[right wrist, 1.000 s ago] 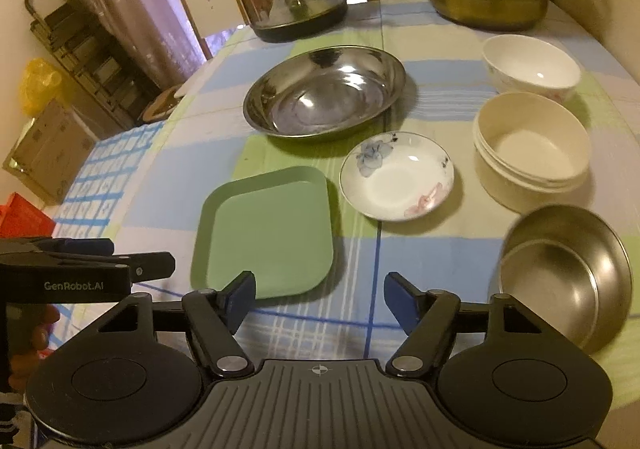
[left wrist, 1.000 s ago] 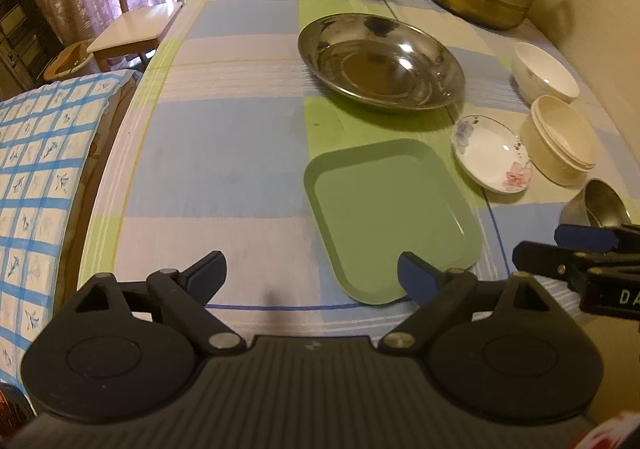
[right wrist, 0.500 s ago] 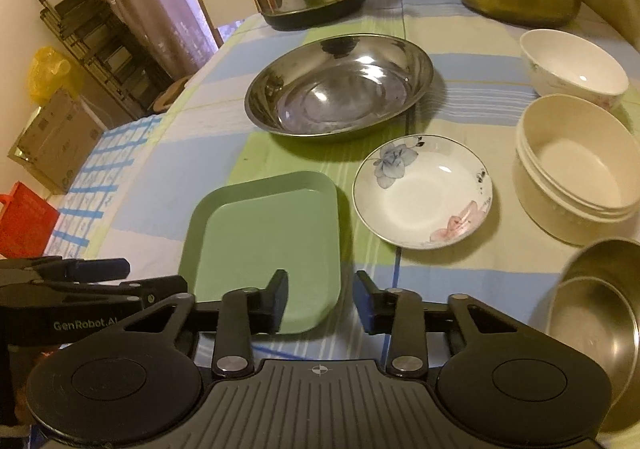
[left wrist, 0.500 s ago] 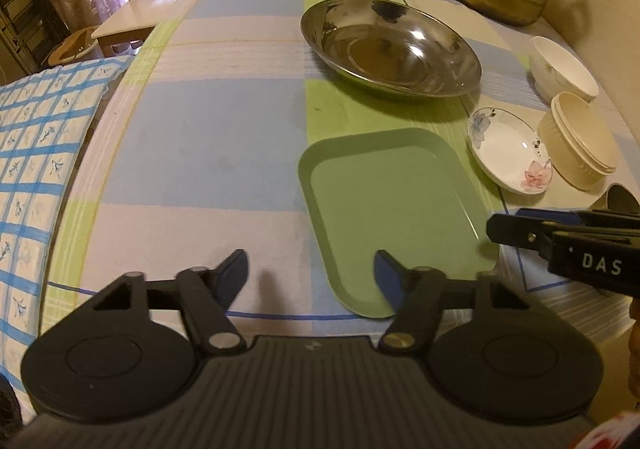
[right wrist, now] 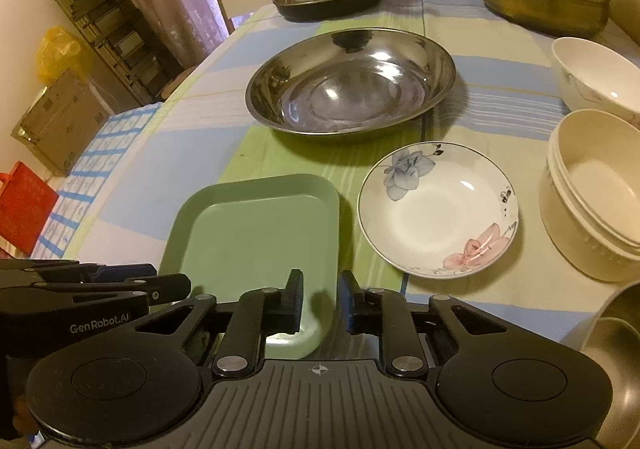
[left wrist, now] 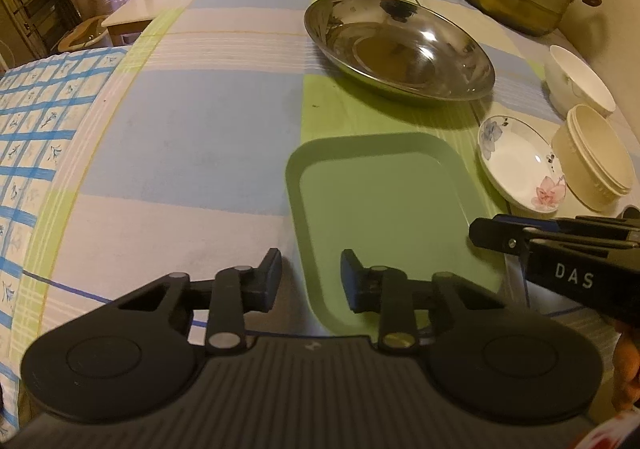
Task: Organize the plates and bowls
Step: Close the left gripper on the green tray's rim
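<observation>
On the checked tablecloth [left wrist: 192, 137]:
Green tray [right wrist: 256, 233]: near edge, beside floral saucer [right wrist: 438, 209].
Left gripper [left wrist: 310, 275]: fingers apart, astride tray's left rim.
Right gripper [right wrist: 320, 303]: narrow gap, straddling tray's right rim, not clamped.
Steel basin [right wrist: 352, 81]: behind tray.

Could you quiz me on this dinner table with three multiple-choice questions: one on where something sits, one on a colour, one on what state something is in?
1. Where is the flowered dish?
A. Between the tray and the cream bowls
B. Inside the steel basin
C. On the chair

2. What colour is the tray?
A. Red
B. Green
C. Black

3. What is in the steel basin?
A. Stacked plates
B. Soup
C. Nothing

Answers:
1 A: the dish lies right of the tray, left of the cream bowls.
2 B: it is pale green.
3 C: its bare bottom shows only reflections.
</observation>
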`<act>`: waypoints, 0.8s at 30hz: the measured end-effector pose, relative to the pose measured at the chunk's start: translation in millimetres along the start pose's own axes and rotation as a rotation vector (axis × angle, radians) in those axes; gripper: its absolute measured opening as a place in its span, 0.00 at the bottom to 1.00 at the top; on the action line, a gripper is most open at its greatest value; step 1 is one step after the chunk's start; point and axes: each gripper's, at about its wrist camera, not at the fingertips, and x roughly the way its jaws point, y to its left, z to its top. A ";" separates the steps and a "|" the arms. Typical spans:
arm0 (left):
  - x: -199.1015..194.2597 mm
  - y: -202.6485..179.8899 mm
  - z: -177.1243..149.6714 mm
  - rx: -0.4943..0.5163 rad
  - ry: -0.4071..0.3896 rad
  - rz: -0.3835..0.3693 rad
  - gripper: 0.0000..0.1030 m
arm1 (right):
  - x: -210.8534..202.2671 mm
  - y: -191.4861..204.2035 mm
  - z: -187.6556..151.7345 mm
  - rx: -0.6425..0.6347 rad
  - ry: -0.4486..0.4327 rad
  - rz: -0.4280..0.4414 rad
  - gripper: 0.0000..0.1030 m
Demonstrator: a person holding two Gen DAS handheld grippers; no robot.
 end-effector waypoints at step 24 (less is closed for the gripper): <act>-27.5 -5.9 -2.4 -0.114 -0.094 0.113 0.06 | -14.4 -4.0 4.2 -0.098 -0.043 0.103 0.04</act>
